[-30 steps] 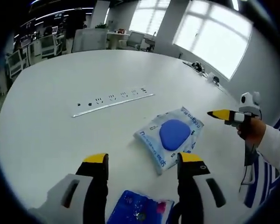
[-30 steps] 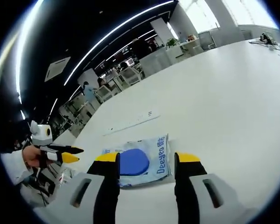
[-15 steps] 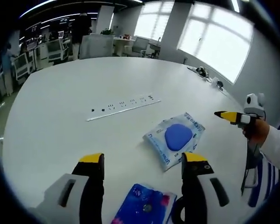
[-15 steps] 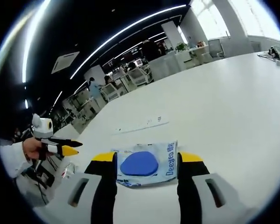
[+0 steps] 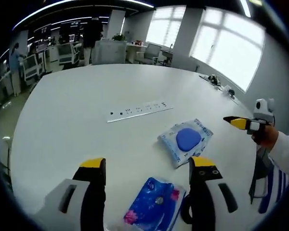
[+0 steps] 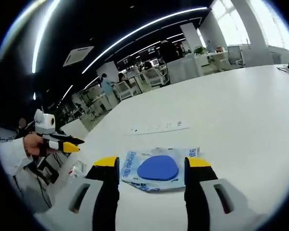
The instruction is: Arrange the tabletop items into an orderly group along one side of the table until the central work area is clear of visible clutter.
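Note:
A clear packet with a blue oval pad [image 5: 187, 140] lies flat on the white table [image 5: 62, 130]. In the right gripper view the same packet [image 6: 159, 168] sits just beyond and between the yellow tips of my right gripper [image 6: 152, 163], which is open and apart from it. My left gripper [image 5: 147, 164] is open too, and a blue tissue pack [image 5: 156, 207] lies low between its jaws, untouched. From the right, the right gripper [image 5: 241, 123] reaches in, held by a hand [image 5: 266, 135]. At the far left is the left gripper [image 6: 62, 144].
A white strip of power sockets [image 5: 140, 109] is set into the table behind the packet, also as the strip [image 6: 159, 128]. A crinkled wrapper [image 6: 77, 168] lies near the table edge. Desks, chairs and people stand beyond the far edge [image 5: 101, 48].
Both views have shifted as the hands moved; more of the tissue pack now shows between the left jaws. The packet, tissue pack and socket strip lie where they were on the table.

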{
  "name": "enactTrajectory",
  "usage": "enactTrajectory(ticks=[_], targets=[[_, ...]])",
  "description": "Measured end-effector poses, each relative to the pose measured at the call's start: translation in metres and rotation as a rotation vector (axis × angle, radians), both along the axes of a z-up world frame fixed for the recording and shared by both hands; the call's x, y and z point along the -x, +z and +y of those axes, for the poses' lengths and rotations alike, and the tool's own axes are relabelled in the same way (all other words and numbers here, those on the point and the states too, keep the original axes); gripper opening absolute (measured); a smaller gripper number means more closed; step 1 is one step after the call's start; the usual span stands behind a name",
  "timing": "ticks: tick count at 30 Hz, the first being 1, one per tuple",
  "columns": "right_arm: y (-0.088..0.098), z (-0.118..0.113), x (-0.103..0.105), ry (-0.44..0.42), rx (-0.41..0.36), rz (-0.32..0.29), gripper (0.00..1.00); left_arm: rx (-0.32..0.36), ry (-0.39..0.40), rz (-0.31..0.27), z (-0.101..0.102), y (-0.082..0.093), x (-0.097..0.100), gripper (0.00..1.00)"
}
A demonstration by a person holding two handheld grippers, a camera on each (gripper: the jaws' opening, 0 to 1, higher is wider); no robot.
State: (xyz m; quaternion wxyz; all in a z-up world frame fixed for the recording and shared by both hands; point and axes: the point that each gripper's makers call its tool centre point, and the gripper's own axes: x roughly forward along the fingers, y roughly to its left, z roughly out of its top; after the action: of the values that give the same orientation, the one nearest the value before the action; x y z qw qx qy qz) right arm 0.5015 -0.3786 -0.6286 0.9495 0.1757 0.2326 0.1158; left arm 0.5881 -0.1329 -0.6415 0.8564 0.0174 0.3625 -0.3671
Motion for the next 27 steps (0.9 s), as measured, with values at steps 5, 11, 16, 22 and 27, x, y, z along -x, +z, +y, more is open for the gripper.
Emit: enactTrajectory(ticks=[5,11,16,22,27], targets=[[0.003,0.015,0.001,0.034,0.013,-0.005,0.53,-0.009,0.021,-0.004,0.016,0.003,0.008,0.71],[0.005,0.033,0.003,0.079,0.026,-0.006,0.53,0.002,0.054,-0.012,0.034,0.011,0.022,0.71],[0.004,0.044,0.003,0.107,0.039,-0.001,0.53,-0.002,0.071,-0.01,0.047,0.011,0.03,0.72],[0.005,0.06,0.005,0.156,0.056,-0.001,0.54,0.001,0.093,-0.006,0.061,0.011,0.041,0.72],[0.006,0.071,0.006,0.189,0.067,-0.001,0.56,0.005,0.102,-0.004,0.069,0.013,0.05,0.72]])
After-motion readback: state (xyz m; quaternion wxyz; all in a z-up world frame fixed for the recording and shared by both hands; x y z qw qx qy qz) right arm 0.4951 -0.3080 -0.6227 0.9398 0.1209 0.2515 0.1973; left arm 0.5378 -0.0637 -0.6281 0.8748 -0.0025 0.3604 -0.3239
